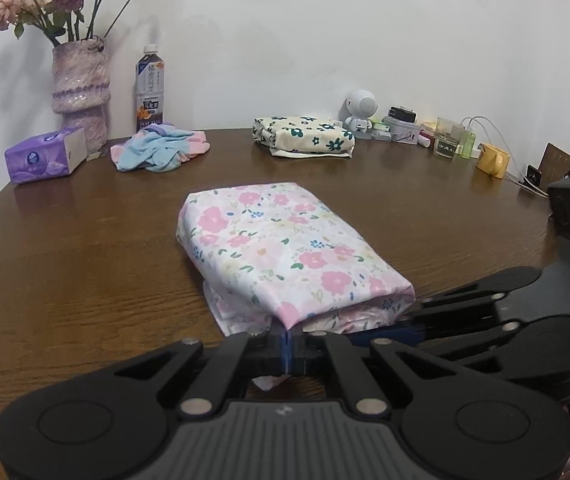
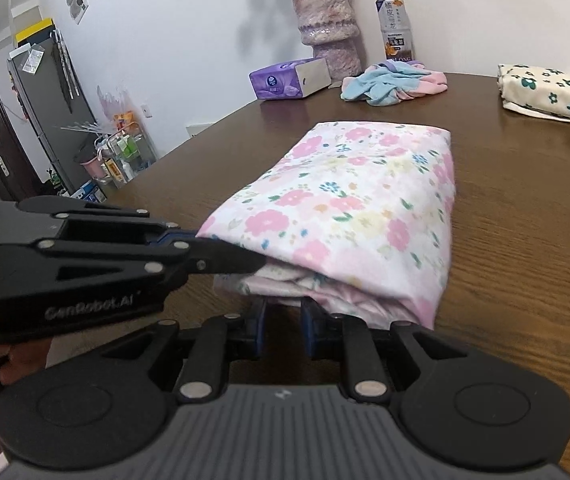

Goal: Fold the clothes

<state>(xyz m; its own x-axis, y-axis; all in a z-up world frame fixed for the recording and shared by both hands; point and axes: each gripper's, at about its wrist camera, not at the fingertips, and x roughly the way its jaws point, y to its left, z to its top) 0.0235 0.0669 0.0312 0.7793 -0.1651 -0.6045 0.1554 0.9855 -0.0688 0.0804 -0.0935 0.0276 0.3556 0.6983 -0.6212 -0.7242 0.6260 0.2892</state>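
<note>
Left gripper clamped together on near corner of pink floral bundle. Right gripper pinching bundle's near edge, thick layers between blue pads, jaws slightly apart. Bundle folded, lying mid-table. Behind: crumpled blue-pink cloth, folded green-flower cloth, tissue pack, vase, bottle.

Cloth on glossy wood, matt plastic grippers

Table is seen as dark wood w/ visible grain & a soft sheen. Folded pink floral garment is read as thin, smooth matt cloth; cream floral bundle similar. Both grippers, left & right, are made of matt black plastic w/ shiny metal pins & blue pads. Tissue pack is wrapped in glossy film; vase looks rough, sparkly.
</note>
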